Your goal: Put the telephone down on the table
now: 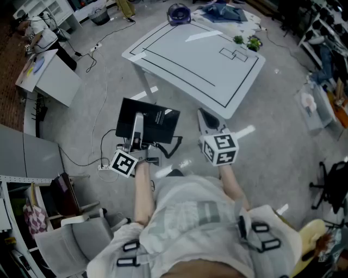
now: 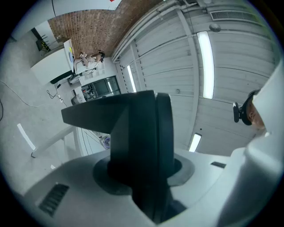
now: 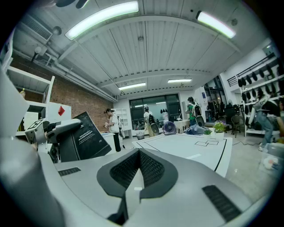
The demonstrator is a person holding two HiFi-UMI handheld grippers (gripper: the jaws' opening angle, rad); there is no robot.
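Observation:
The telephone [image 1: 157, 122] is a flat black slab with white print. My left gripper [image 1: 138, 126] is shut on its lower left part and holds it above the grey floor, short of the table. In the left gripper view the telephone [image 2: 133, 124] stands on edge between the grey jaws of the left gripper [image 2: 143, 170] and fills the middle. My right gripper [image 1: 203, 116] hovers to its right, near the table's front corner, shut and empty. In the right gripper view the right gripper [image 3: 139, 156] has its pads together, with the telephone [image 3: 86, 135] at the left.
The white table [image 1: 163, 49] with black lines lies ahead, also in the right gripper view [image 3: 191, 146]. Small green plants [image 1: 247, 42] stand at its far right corner. A blue fan [image 1: 178, 12] sits beyond it. Cables [image 1: 103, 146] cross the floor at the left, beside a chair [image 1: 76, 239].

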